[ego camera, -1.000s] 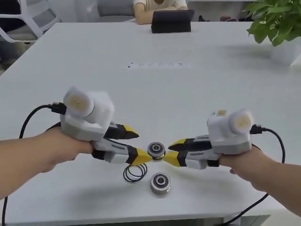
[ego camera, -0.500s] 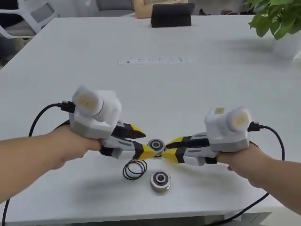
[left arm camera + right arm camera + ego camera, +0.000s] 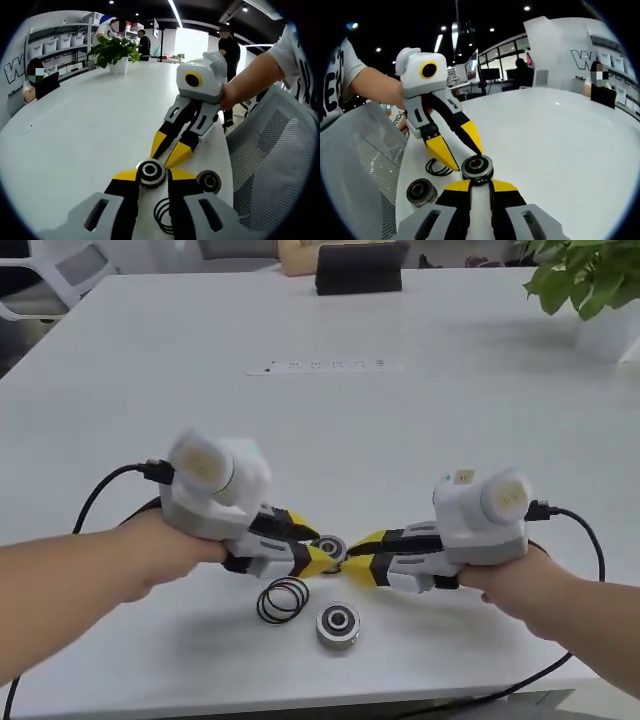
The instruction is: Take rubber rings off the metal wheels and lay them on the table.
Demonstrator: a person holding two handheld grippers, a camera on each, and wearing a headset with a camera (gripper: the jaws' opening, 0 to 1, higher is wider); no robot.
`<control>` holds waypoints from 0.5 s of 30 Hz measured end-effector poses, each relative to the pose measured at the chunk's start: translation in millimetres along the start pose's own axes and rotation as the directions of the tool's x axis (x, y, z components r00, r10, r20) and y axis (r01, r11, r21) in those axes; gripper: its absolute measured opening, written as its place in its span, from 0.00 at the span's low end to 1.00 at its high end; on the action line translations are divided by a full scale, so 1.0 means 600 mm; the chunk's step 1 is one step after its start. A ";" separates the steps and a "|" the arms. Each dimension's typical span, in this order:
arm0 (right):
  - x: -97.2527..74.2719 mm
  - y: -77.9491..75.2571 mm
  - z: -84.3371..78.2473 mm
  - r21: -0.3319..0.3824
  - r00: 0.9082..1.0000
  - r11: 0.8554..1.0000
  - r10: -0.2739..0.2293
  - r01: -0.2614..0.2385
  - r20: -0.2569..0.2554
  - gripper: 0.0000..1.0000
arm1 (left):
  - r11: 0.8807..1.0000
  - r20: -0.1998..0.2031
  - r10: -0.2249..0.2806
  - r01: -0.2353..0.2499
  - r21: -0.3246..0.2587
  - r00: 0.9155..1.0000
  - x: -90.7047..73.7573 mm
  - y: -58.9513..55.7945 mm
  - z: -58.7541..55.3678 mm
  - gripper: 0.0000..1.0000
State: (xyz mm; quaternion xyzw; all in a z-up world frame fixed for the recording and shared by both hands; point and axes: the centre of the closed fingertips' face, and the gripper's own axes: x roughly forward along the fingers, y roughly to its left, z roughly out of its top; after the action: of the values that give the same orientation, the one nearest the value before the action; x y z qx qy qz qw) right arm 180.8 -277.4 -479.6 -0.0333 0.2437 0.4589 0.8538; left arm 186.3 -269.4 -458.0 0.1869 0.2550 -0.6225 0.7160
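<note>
**While Clamped From Two Sides: Two Wheels, Two Grippers, One Heap of Rings**

Two round silver metal wheels with dark hubs counted, both near the table's front edge. First wheel (image 3: 329, 546) caught by the white left gripper (image 3: 320, 549) with yellow-tipped black jaws, reaching in from 9 o'clock. Jaws spread to the wheel's width and pressed against its rim on either side, as seen in the left gripper view. Met from 3 o'clock by the matching white right gripper (image 3: 350, 558), jaws in a narrow V with both tips at the wheel's rim. Cannot tell whether pinching anything there, nor whether a ring sits on that rim.

Second wheel (image 3: 338, 625) loose on the white table (image 3: 400, 420), at 6 o'clock from the first and apart from both grippers. Thin black rubber rings (image 3: 283, 600) heaped flat at 7 o'clock from the first wheel, just beside the second at its 10 o'clock. Overlapping, at least two, exact count unclear.

Farther off: one dark rectangular device (image 3: 358, 278) at 12 o'clock, one green leafy plant (image 3: 585, 275) at 1 o'clock.
</note>
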 end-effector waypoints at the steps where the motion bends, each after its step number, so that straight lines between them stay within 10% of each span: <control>1: 0.000 0.000 0.000 -0.001 1.000 1.000 0.000 0.000 0.001 0.10 | 1.000 -0.004 0.005 -0.005 0.005 1.000 0.001 0.001 -0.001 0.16; 15: -0.001 0.002 -0.002 -0.014 1.000 1.000 0.002 -0.002 -0.008 0.09 | 0.997 0.001 0.045 -0.045 0.068 0.999 0.009 0.009 0.001 0.07</control>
State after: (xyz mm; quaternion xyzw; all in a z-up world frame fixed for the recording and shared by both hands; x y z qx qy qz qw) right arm 179.0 -277.5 -479.9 -0.0408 0.2439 0.4612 0.8521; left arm 192.0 -273.2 -461.0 0.2168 0.2295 -0.6144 0.7231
